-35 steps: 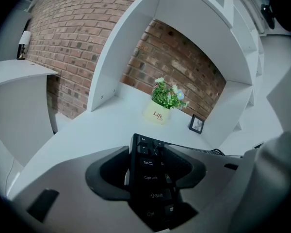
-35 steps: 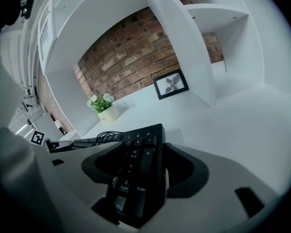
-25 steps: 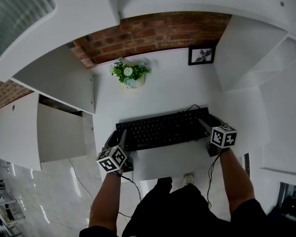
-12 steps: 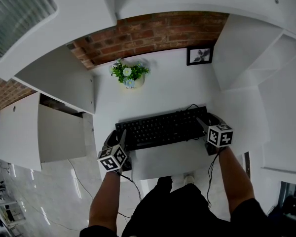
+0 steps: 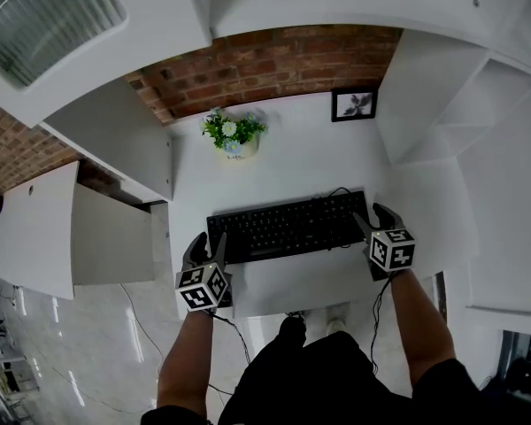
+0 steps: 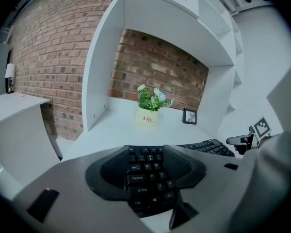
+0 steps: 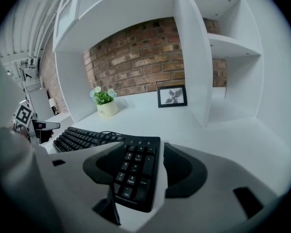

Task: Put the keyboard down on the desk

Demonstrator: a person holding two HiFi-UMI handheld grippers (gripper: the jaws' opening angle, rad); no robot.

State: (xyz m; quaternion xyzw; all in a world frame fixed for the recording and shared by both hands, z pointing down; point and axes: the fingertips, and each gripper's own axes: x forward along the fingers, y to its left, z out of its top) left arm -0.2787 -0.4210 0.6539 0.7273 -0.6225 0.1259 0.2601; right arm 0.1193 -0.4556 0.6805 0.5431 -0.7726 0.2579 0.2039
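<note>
On white desk [image 5: 292,171], near front edge: black keyboard [image 5: 288,227]. Left gripper [image 5: 206,249] pinches its left end, right gripper [image 5: 372,225] its right end. Flowerpot [image 5: 234,145] and picture frame [image 5: 354,104] stand behind.

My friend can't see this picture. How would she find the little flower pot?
Look at the white desk below the brick wall. At its back, left of the framed picture, stands the flower pot: the only green, leafy thing there.

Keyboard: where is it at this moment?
In the head view the black keyboard lies across the front of the white desk, nearer the person than the flower pot, its ends inside the left claw and right claw.
</note>
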